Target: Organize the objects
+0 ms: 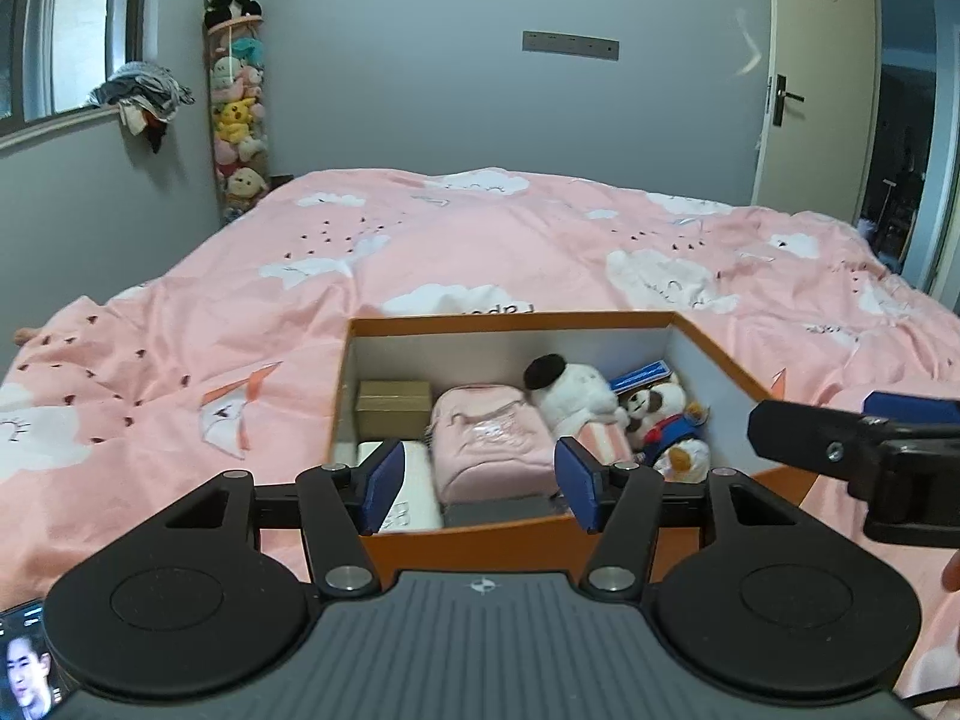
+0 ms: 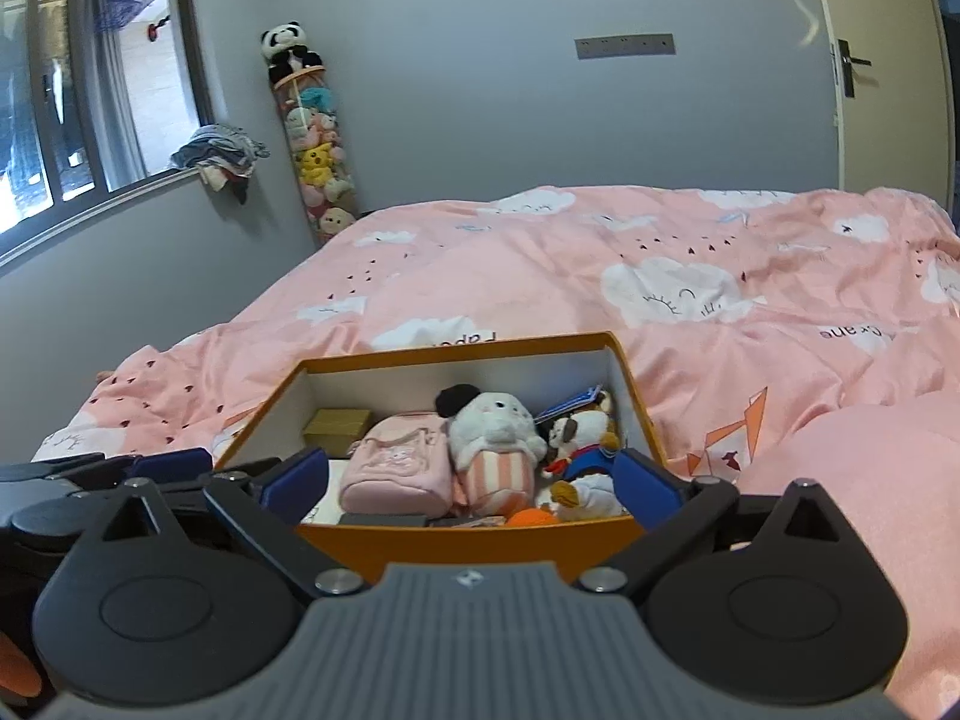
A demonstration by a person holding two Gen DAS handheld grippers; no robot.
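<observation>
An orange box [image 1: 510, 319] [image 2: 456, 348] with white inner walls stands open on the pink bed. Inside lie a gold carton [image 1: 393, 405] [image 2: 336, 426], a pink pouch [image 1: 489, 441] [image 2: 399, 465], a white plush with a black ear [image 1: 576, 393] [image 2: 492, 426] and a small dog plush in blue [image 1: 660, 414] [image 2: 579, 438]. An orange ball [image 2: 531, 517] sits at the near wall. My left gripper [image 1: 480, 489] hovers open over the box's near edge, holding nothing. My right gripper [image 2: 471, 489] spreads wide open, its blue pads outside the box's near corners, holding nothing.
The pink cloud-print duvet [image 1: 480, 240] covers the bed all around the box. A tall clear tube of plush toys [image 1: 237, 114] stands in the far corner. Clothes [image 1: 144, 96] lie heaped on the window sill. A door [image 1: 816, 90] stands at the right. A phone [image 1: 24, 660] lies at the lower left.
</observation>
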